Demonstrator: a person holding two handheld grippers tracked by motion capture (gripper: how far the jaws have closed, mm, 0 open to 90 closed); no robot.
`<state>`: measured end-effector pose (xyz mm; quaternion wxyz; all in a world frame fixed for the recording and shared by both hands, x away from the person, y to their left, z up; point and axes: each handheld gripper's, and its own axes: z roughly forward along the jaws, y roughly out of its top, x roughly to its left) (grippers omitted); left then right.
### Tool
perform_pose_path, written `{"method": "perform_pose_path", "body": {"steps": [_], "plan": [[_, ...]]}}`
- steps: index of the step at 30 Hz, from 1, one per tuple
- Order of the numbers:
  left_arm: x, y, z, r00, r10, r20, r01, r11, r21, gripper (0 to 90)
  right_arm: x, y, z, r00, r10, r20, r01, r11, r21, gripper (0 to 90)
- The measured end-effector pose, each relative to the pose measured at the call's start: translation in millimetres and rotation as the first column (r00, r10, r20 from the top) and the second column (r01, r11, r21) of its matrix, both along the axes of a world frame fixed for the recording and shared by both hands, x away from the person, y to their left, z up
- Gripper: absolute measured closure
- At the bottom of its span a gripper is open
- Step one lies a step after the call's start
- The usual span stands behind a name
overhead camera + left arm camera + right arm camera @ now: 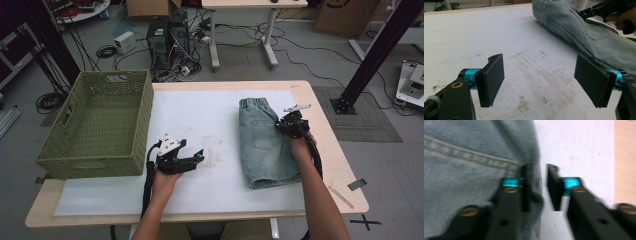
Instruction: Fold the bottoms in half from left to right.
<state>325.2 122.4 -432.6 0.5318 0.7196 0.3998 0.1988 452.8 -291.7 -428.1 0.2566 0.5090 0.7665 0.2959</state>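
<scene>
Right gripper view shows the right hand-held gripper (541, 187) with jaws slightly apart, straddling the right side edge of the denim shorts (469, 170), not yet pinching. The shorts lie right of centre on the desk (200, 195), waistband far, hems near. The left hand-held gripper (192, 160), wide open and empty, hovers over bare mat left of them.

Right gripper (538, 187) seen w/ jaws slightly apart, straddling edge of denim shorts (469, 170). Fabric edge is caught between jaws, not clearly pinched. White mat (579, 147) seen beside, wood table (625, 157) beyond. View is blurred.
</scene>
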Motion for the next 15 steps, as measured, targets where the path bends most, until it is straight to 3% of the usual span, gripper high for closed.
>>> {"method": "perform_pose_path", "body": {"steps": [2,5,8,12,15], "plan": [[0.0,0.7,0.2,1.0,0.003,0.004,-0.003,1.0,-0.003,24.0,-4.2,-5.5,7.7,0.9995,-0.009,0.031,0.006,0.9977,0.068,59.2],[0.1,1.9,0.6,1.0,0.005,0.007,-0.005,0.9999,-0.01,24.0,-14.3,-7.1,21.9,0.9935,0.024,0.111,-0.04,0.9893,0.14,54.9],[-0.4,1.5,0.6,1.0,0.002,0.007,-0.002,0.9999,-0.01,24.0,-20.7,2.2,30.0,0.9828,0.091,0.161,-0.116,0.9813,0.154,51.7],[-0.8,-0.7,0.0,1.0,-0.006,0.008,0.006,0.9999,-0.01,24.0,-16.7,26.6,23.8,0.9726,0.196,0.125,-0.214,0.9657,0.148,45.7],[-0.8,-2.6,-0.8,0.9999,-0.01,0.005,0.011,0.9999,-0.008,24.0,-5.8,43.8,10.9,0.9783,0.202,0.044,-0.206,0.9705,0.124,39.5]]}}
